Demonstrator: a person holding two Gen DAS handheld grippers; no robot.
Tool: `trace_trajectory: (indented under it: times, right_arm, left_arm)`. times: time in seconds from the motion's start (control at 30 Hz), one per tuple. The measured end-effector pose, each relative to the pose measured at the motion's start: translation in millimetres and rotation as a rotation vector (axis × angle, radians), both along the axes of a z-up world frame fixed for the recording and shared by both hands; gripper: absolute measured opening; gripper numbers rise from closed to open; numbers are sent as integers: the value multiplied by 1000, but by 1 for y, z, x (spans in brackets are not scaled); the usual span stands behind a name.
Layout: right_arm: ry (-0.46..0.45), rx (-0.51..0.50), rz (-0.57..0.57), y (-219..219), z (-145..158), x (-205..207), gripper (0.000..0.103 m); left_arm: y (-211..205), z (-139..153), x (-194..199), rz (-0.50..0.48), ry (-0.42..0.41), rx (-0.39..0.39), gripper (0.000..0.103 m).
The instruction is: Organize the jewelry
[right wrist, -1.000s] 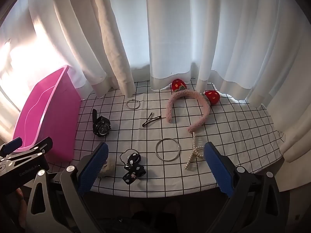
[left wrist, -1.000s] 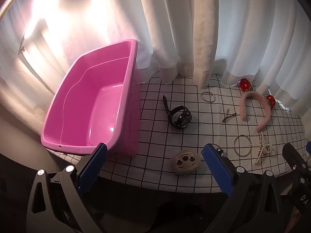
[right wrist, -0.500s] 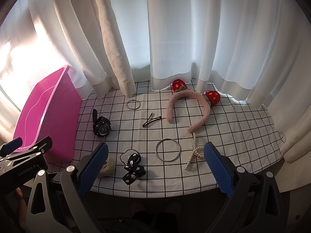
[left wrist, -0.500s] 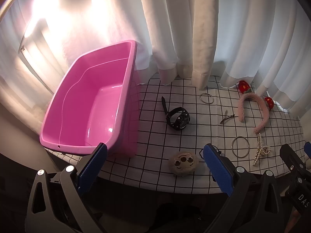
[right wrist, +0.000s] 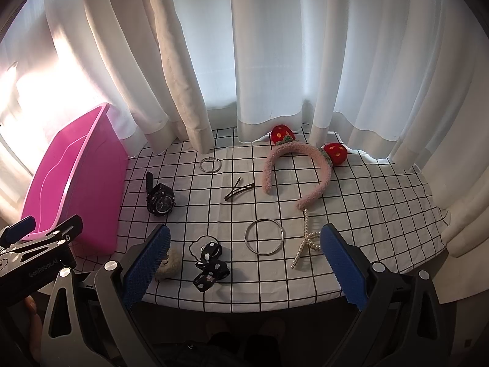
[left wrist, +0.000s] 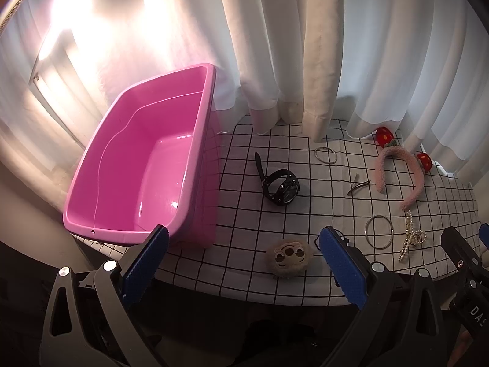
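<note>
- While both tools hover at the table's near edge, the left gripper (left wrist: 241, 263) and right gripper (right wrist: 243, 263) are spread wide, empty.
- Watch (right wrist: 160, 203), bangle (right wrist: 264, 236) and headband (right wrist: 298, 171) lie on the checked cloth (right wrist: 366, 202) beside the pink tub (left wrist: 146, 165).

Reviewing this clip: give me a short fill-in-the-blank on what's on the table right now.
The pink tub holds ____ items.
The black watch lies between the tub and the ____ hair clip.
The headband carries two red ____.
Both the left gripper and right gripper are ____.

Missing: no; dark; strawberries; open
</note>
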State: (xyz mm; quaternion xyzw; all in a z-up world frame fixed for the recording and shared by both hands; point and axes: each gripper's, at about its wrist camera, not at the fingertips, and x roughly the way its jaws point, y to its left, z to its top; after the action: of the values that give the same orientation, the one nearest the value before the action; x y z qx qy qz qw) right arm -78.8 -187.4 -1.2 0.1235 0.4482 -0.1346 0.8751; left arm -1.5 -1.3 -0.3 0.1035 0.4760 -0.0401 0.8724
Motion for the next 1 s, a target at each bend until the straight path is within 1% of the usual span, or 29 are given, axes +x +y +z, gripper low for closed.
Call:
trace_trajectory:
  times: [1.0]
  right_arm:
    - [-6,10,11,-3,-2,-2,94]
  left_arm:
    - [1,-1,0,6,-4,3,97]
